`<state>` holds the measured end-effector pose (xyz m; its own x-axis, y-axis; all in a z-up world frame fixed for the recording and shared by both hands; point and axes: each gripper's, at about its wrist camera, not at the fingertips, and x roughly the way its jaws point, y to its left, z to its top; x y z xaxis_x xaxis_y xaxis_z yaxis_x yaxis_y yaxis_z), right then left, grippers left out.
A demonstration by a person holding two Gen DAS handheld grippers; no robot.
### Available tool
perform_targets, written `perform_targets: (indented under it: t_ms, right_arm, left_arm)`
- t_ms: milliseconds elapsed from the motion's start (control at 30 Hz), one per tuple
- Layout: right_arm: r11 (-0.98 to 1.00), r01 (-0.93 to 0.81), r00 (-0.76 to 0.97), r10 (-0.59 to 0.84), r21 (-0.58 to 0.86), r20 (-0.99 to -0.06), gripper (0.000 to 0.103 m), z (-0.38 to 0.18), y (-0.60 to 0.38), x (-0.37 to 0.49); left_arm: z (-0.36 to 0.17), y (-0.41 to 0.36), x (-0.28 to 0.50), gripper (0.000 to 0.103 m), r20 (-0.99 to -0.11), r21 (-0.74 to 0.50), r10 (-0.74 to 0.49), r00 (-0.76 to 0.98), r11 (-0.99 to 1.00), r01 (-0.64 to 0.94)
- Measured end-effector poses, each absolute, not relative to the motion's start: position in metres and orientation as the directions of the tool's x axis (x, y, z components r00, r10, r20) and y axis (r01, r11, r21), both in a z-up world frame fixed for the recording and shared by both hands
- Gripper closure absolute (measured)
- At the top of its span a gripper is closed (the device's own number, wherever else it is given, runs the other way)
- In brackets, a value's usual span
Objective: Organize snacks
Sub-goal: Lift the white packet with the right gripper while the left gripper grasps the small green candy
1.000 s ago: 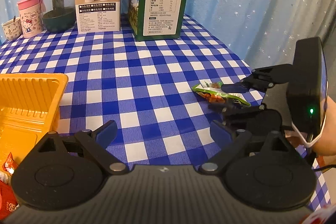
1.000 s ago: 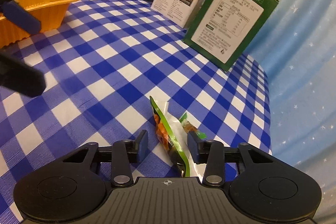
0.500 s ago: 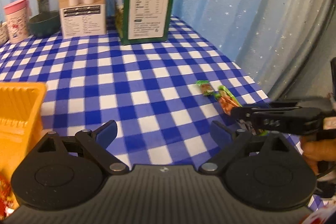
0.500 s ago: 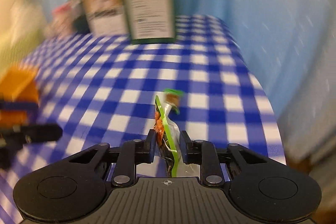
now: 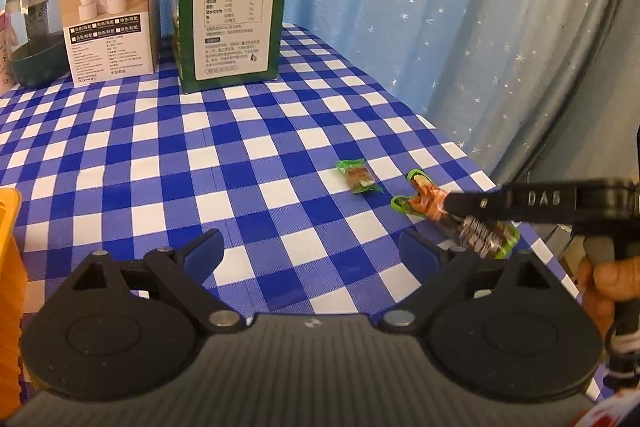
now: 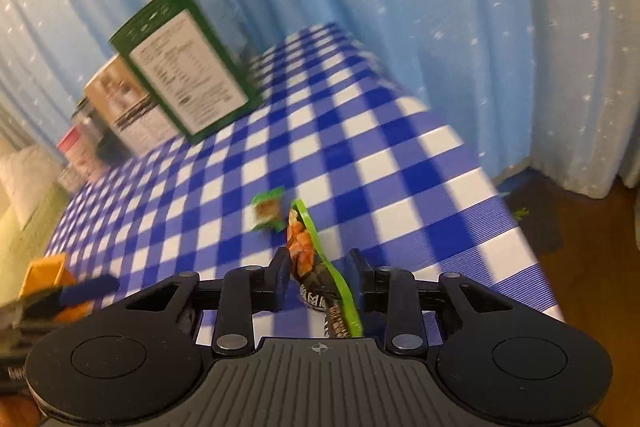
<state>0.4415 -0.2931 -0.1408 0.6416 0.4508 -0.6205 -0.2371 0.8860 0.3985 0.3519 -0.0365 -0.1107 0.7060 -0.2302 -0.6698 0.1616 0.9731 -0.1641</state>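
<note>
- Since half a second back, the right gripper (image 6: 320,277) has swung round and its jaws look wider; the green snack packet (image 6: 310,259) stands between them, contact unclear, so the grip cannot be told.
- The packet sits near the right edge of the checked tablecloth (image 5: 256,155), just beside a small green candy (image 5: 358,177).
- It looks light, crinkly and slippery: best pinched across the flat middle, not the sealed end.
- The left gripper (image 5: 310,251) hangs open, empty, the orange tray (image 5: 8,227) at its left.

Green-edged snack packet (image 6: 306,251) edge-up; small green snack (image 6: 267,211) flat on tablecloth (image 6: 400,163)
</note>
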Motion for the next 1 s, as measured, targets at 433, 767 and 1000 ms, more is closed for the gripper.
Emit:
perform_targets:
  t_ms: [433, 767, 1000]
  right_arm:
    - [0.916, -0.383, 0.68, 0.366, 0.118, -0.635, 0.065, -0.152, -0.27, 0.437]
    - [0.897, -0.442, 0.684, 0.347, 0.014, -0.642, 0.073, -0.163, -0.256, 0.435]
    - [0.94, -0.325, 0.729, 0.319, 0.103, -0.606, 0.073, -0.152, -0.277, 0.438]
  left_arm:
    - [-0.112, -0.038, 0.357, 0.01, -0.671, -0.16, -0.234, 0.703, 0.972, 0.171]
    - [-0.122, -0.053, 0.378, 0.01, -0.66, -0.163, -0.247, 0.71, 0.969, 0.185]
    - [-0.129, -0.076, 0.404, 0.025, -0.636, -0.188, -0.267, 0.724, 0.964, 0.19]
